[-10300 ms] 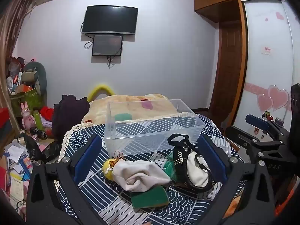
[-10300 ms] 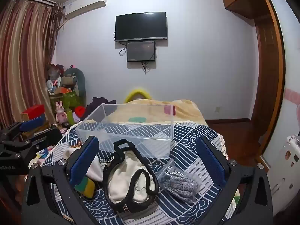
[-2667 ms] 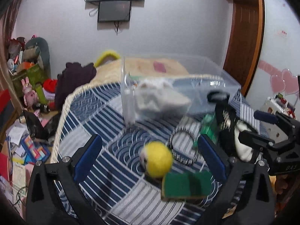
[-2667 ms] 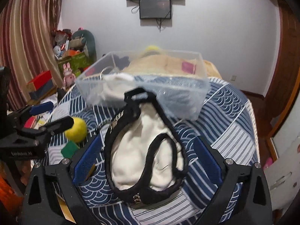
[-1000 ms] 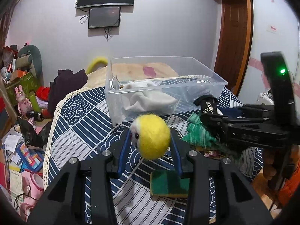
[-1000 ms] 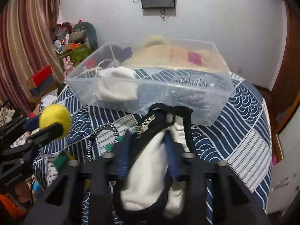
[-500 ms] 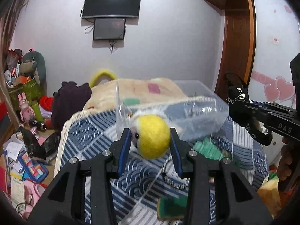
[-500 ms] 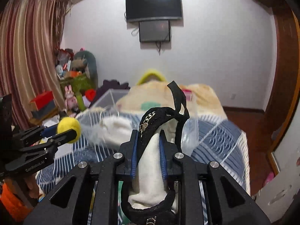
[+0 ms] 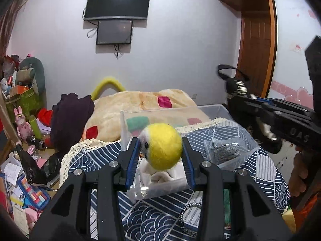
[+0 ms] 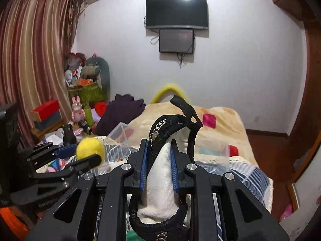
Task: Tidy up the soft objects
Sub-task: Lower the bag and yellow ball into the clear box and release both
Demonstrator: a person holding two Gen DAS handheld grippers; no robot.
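Observation:
My left gripper (image 9: 160,152) is shut on a yellow felt ball toy (image 9: 162,146) with a white face, held above the near left end of the clear plastic box (image 9: 212,109). A white cloth (image 9: 160,172) and a bagged grey item (image 9: 224,150) lie in the box. My right gripper (image 10: 159,161) is shut on a white fabric bag with black chain-trimmed straps (image 10: 162,172), lifted over the box. The right gripper with the bag shows at the right of the left wrist view (image 9: 236,92); the left gripper with the ball shows in the right wrist view (image 10: 90,148).
The box stands on a blue wave-patterned cloth (image 9: 96,160) over a bed. A black-and-white cord loop (image 9: 186,212) lies in front of the box. A beige blanket (image 9: 140,104) lies behind. Floor clutter (image 9: 18,160) lies at the left.
Both grippers have risen and moved forward over the box. The ball now hangs above the white cloth in the box. The bag went from the bed to held in the air.

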